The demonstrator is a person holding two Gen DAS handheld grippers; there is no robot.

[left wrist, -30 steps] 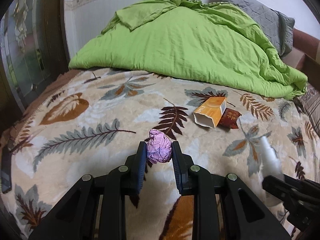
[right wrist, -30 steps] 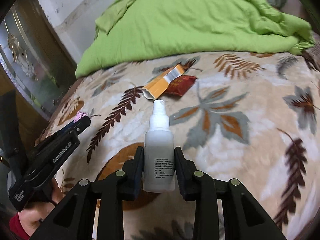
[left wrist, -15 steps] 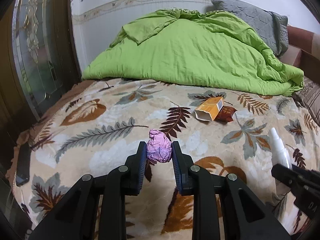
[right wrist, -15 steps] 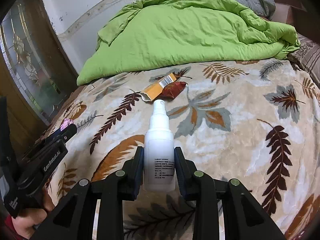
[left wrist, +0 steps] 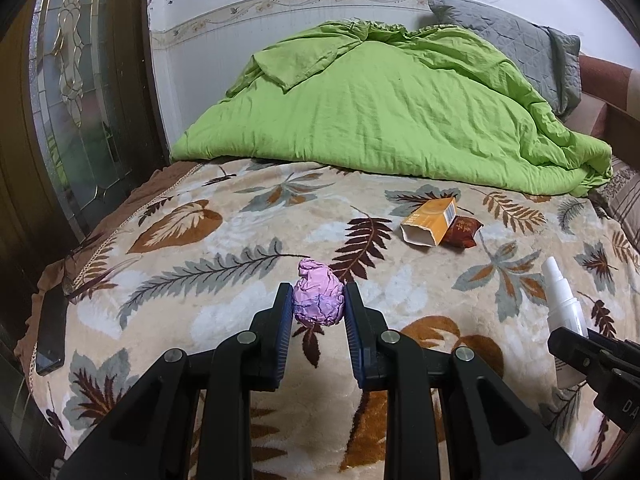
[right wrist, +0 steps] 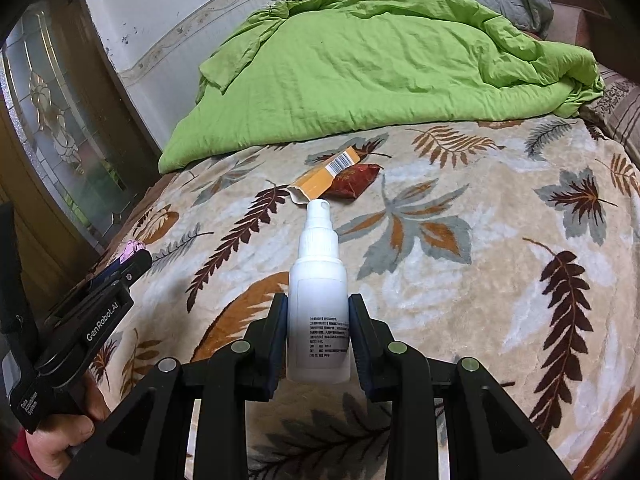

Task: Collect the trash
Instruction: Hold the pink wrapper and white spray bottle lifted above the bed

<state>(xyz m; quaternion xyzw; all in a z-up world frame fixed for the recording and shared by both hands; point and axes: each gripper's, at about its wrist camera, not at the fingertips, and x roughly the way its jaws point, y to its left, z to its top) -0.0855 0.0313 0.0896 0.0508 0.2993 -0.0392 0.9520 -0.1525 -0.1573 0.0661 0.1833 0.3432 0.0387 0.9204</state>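
Observation:
My left gripper [left wrist: 318,306] is shut on a crumpled pink paper ball [left wrist: 318,300] and holds it above the leaf-patterned blanket [left wrist: 240,240]. My right gripper [right wrist: 318,316] is shut on a white spray bottle [right wrist: 318,292], nozzle pointing forward; the bottle also shows in the left wrist view [left wrist: 562,308]. An open orange carton [left wrist: 430,226] and a dark red wrapper [left wrist: 464,232] lie side by side on the blanket ahead, also seen in the right wrist view as the carton [right wrist: 326,176] and wrapper [right wrist: 354,180]. The left gripper [right wrist: 132,258] shows at the right wrist view's left.
A green duvet [left wrist: 380,112] is heaped at the far end of the bed, with a grey pillow [left wrist: 516,36] behind. A glass-panelled wooden door [left wrist: 68,80] stands at the left. A dark phone [left wrist: 50,336] lies at the blanket's left edge.
Both grippers have pulled back and up from the bed with their objects still held; more of the bed, wall and door shows now.

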